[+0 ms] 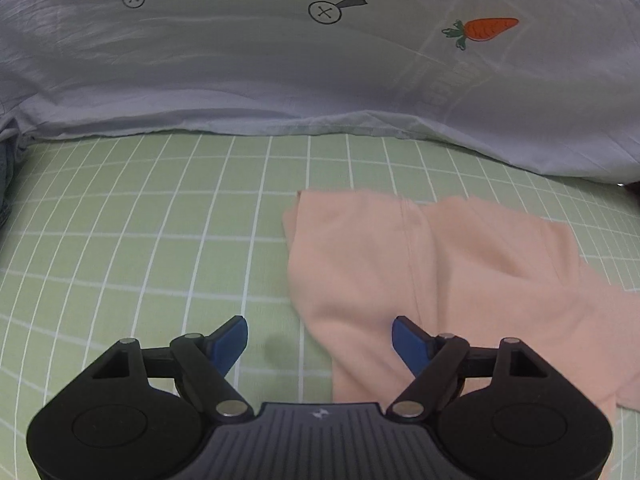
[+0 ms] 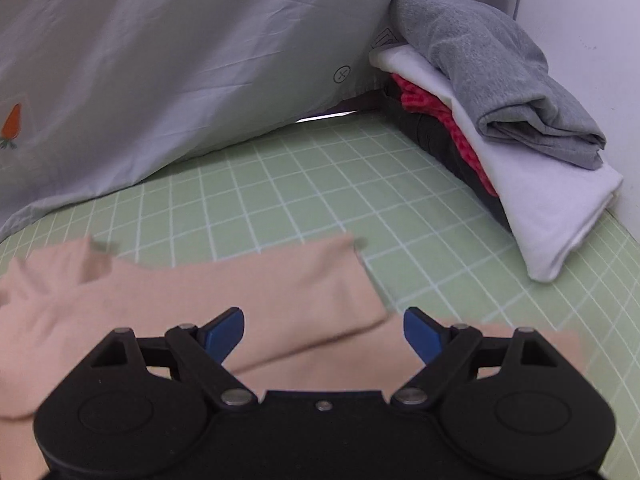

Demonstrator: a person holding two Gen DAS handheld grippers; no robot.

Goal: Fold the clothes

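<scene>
- My left gripper (image 1: 320,340) hangs released, blue pads (image 1: 228,344) spread wide with nothing between them, over the green checked sheet (image 1: 140,240).
- A small pale logo mark (image 1: 321,414) sits on its black body; I can't read it as any word.
- My right gripper (image 2: 323,334) is released too, jaws apart and empty, hovering above the peach garment (image 2: 200,300).
- That peach garment lies flat on the sheet, partly folded over itself, blurred at its edges, just ahead of both tongs.
- Beyond it, a pale blue-grey quilt (image 1: 240,72) is printed with an orange carrot (image 1: 486,29) and circled crosses; faint block lettering near the carrot is too washed out to read.
- In the right wrist view, a stack of folded clothes (image 2: 540,184) leans by the wall: grey on top, white, red, dark below.
</scene>
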